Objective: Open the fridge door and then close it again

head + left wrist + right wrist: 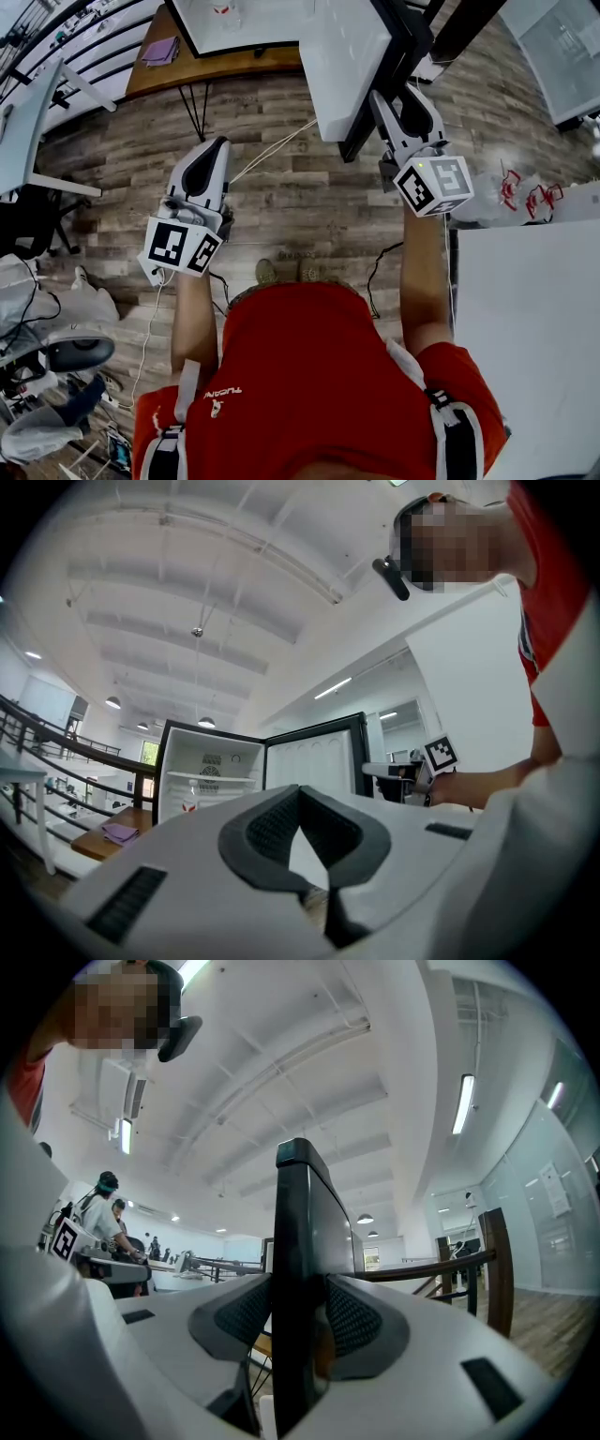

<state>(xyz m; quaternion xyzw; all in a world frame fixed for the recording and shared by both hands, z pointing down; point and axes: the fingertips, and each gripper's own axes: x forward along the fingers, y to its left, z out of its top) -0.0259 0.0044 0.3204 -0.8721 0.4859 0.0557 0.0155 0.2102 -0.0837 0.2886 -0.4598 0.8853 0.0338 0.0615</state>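
– At the fridge (208,761), what's the right hand-held gripper (398,101) doing?

– Clamped on the free edge of the fridge door (352,56). The right gripper view shows the dark door edge standing upright between the 2 jaws, both sides pressed against it. The jaws sit wide because the edge is thick.

– Door state?

– Open. The left gripper view shows the white inside of the fridge with 1 shelf (208,778) across it. The door stands off its right side, white inner panel in view. There's something small under the shelf, can't tell what.

– Left hand-held gripper (217,148)?

– Jaws fully together, nothing between them. It hangs over the wood floor (281,187), well apart from the door, pointing toward the fridge.

– Anything else around?

– Wooden surface (202,73) just left of the fridge, with a purple cloth (159,50) lying on it. A white cable (272,150) runs across the floor between the 2 grippers. The person holding them wears a red shirt (300,375). The right gripper view has 2 more people (98,1208) at far left, well apart from the fridge.
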